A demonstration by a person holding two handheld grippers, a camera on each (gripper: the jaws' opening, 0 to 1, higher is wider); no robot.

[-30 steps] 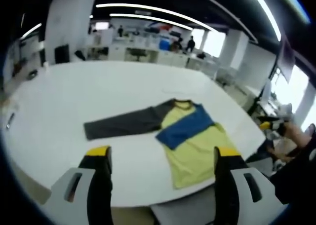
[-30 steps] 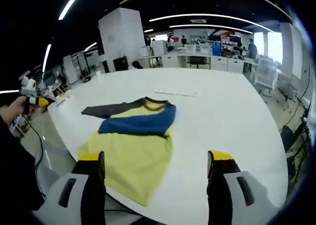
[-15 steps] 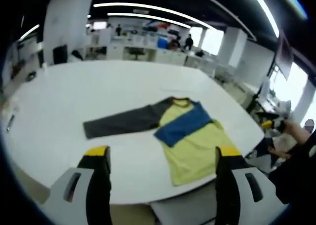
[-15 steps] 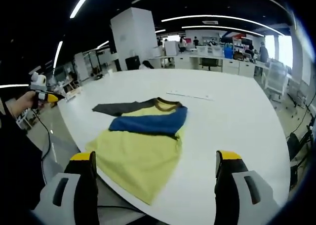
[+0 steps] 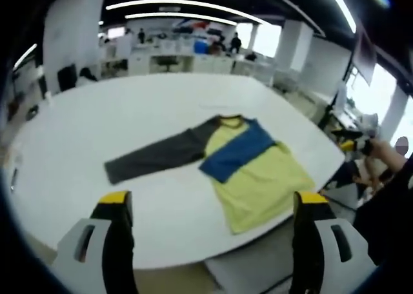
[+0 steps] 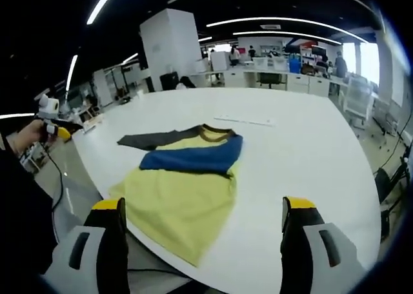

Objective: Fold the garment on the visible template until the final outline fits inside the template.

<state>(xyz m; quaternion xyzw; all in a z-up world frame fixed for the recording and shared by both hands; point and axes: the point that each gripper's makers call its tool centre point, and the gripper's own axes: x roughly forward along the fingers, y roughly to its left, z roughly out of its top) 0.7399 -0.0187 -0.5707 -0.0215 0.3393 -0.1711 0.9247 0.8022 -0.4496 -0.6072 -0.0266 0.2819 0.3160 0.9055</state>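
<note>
Currently, your left hand-held gripper (image 5: 210, 207) and your right hand-held gripper (image 6: 201, 213) both hang back from the near edge of the surface (image 5: 97, 123), jaws spread wide and holding nothing.

Just past that edge lies the garment (image 5: 248, 178), a long-sleeved shirt with a yellow body, one blue sleeve (image 6: 190, 160) already folded across the chest and one grey sleeve (image 5: 151, 158) stretched out flat to the side. Its hem (image 6: 177, 239) sits at the near edge and may overhang slightly.

Expect thin, limp, light fabric: it likely drapes, wrinkles and drags on the surface instead of holding shape. Pinch it at an edge or corner; the grey cuff or the hem corners look like the best holds, and lift before moving. No template outline is clear in either view.

Nothing lies close around the shirt. Farther on, a thin pale strip (image 6: 245, 120) lies well beyond the collar. Desks (image 6: 284, 78), chairs and people stand far behind.
</note>
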